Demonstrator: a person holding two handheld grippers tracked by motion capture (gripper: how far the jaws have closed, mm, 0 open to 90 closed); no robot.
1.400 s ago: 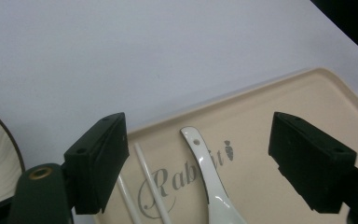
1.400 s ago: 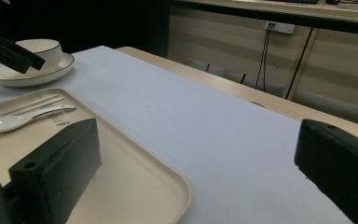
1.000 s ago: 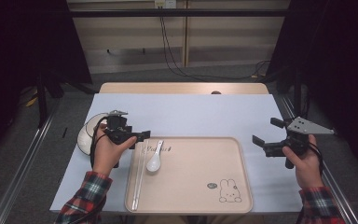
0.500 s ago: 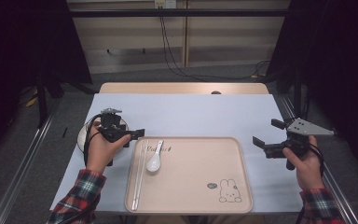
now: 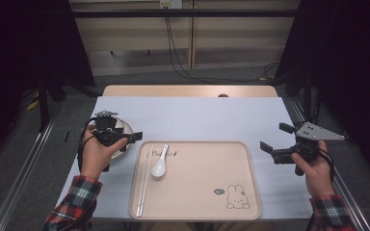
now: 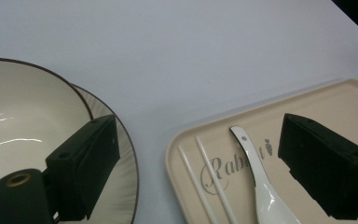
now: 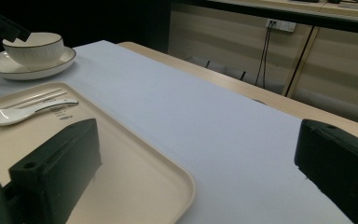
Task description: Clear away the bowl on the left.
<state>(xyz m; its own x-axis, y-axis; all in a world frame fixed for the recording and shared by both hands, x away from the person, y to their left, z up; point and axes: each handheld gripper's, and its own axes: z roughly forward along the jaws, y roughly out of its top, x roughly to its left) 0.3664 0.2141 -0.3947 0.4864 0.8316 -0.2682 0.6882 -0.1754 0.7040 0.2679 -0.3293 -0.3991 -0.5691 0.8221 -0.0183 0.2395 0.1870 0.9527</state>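
- left gripper [image 5: 125,139] hovers over the bowl [image 5: 120,129] near the counter's left edge, jaws spread wide, holding nothing
- in the left gripper view one jaw sits above the bowl [image 6: 23,126] and saucer [image 6: 121,172], the other above the tray [image 6: 335,100]; the gap between them spans the strip of bare counter [image 6: 168,60]
- bowl sits on the saucer [image 5: 125,147], both just left of the tray's far left corner, not touching the tray as far as I can tell
- bowl is cream with a dark rim; looks empty inside in the left gripper view
- tray [image 5: 197,192] is beige, at the counter's near edge around the middle, rabbit print at its near right corner
- white spoon [image 5: 160,163] lies in the tray near its far left corner, handle toward the far edge
- white chopsticks [image 5: 143,180] lie side by side along the tray's left rim, just left of the spoon
- right gripper [image 5: 275,142] held above the counter near the right edge, well apart from the tray's things, jaws wide, empty
- right gripper view looks across the tray [image 7: 135,154] toward the bowl [image 7: 32,46] at the far side
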